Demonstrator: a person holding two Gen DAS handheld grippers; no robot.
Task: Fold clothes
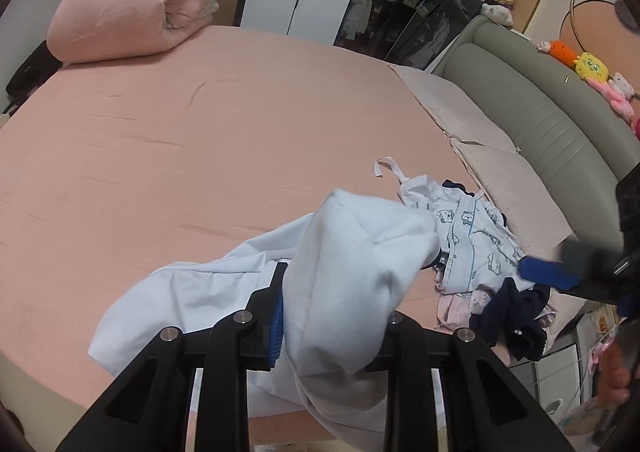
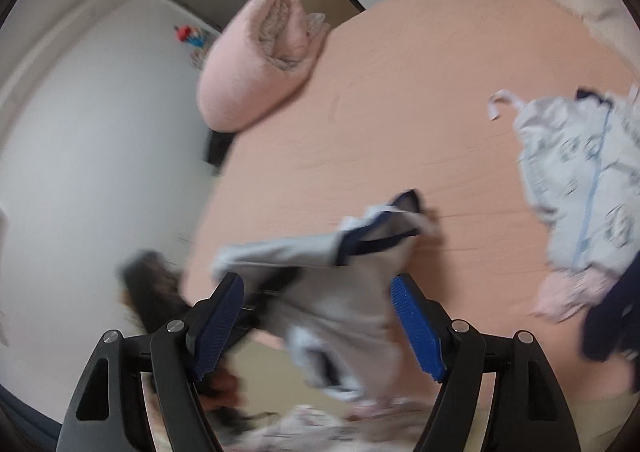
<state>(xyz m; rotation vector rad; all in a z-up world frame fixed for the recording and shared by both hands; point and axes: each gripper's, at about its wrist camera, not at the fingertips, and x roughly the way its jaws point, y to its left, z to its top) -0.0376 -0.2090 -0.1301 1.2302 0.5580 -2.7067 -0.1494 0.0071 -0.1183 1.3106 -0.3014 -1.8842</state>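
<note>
Left gripper (image 1: 320, 316) has its jaws clamped on a pale blue garment (image 1: 352, 264). The soft, fleecy-looking cloth bunches up between them and swallows the right finger almost completely; only the ribbed blue pad (image 1: 277, 326) on the left finger shows. The rest of the garment trails off flat and smooth onto the pink bed (image 1: 180, 123) and droops over its near edge.

Right gripper (image 2: 316, 326) has its jaws spread wide, with that same garment, greyish here with dark navy trim, hanging in the gap. The view is badly motion-blurred, so I can't tell if either pad actually touches it.

Further out there's a crumpled pile (image 1: 480, 244) of printed white, pink and navy clothes near the grey padded headboard (image 1: 536, 119). A rolled pink duvet (image 1: 132, 3) sits on the far corner.
</note>
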